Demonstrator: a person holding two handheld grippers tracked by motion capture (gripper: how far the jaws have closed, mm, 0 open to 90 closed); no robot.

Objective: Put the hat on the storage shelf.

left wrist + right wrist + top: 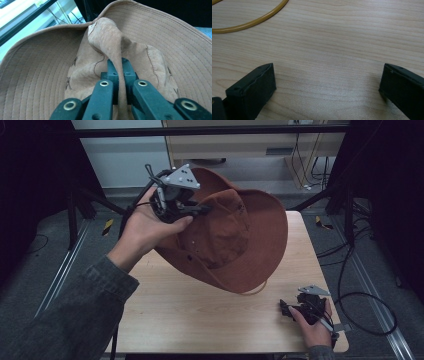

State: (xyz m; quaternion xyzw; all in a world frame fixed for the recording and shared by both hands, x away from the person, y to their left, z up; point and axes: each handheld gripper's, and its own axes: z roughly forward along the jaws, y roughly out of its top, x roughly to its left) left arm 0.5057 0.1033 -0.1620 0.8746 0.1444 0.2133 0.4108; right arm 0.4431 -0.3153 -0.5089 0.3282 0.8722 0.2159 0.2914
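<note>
Left tongs [119, 65] are clenched on a fold of the brown hat's [235, 237] crown, held tilted above the desk [200, 315]. Right tongs [327, 87] are released, rested low on the desk.

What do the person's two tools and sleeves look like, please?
Each tool, left and right, has a black body with two dark jaws and carries a grey three-cornered plate on top. The left tool's jaw links show brass-coloured rivets. A black cable trails from each. The left sleeve is dark grey-green fabric; a similar cuff shows at the right wrist.
</note>
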